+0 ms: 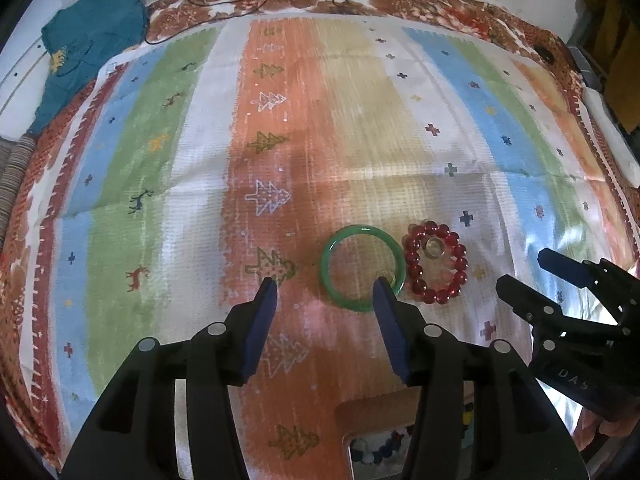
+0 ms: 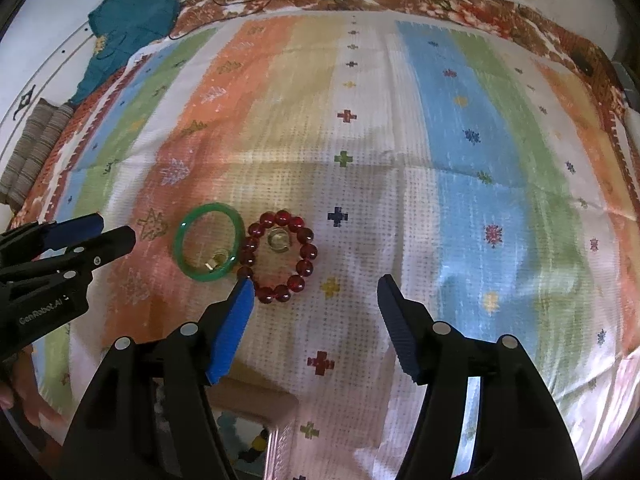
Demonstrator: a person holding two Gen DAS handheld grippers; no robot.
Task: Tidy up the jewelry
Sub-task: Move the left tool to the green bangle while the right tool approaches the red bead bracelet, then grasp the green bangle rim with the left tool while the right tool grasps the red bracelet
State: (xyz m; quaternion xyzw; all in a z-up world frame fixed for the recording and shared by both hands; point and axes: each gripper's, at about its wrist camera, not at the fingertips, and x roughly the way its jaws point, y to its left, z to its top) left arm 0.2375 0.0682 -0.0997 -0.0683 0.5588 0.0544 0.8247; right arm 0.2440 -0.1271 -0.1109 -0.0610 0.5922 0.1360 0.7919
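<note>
A green bangle (image 1: 326,268) (image 2: 178,244) lies flat on the striped cloth, with a red bead bracelet (image 1: 460,262) (image 2: 282,216) touching its right side. One small pale ring (image 1: 433,248) (image 2: 279,239) sits inside the bracelet. Another small ring (image 2: 218,260) sits inside the bangle. My left gripper (image 1: 326,281) (image 2: 114,226) hovers open above the bangle's near-left part, and its right finger overlaps the rim in view. My right gripper (image 2: 316,280) (image 1: 523,269) is open just below the bracelet, its left fingertip beside the beads. Neither holds anything.
A wooden box (image 1: 376,412) (image 2: 256,400) with mixed beads inside sits near me, under the grippers. At the far left, a teal cloth (image 1: 92,32) (image 2: 132,12) lies off the mat. A black cable (image 1: 224,0) runs along the far edge. A striped cushion (image 2: 36,140) is at the left.
</note>
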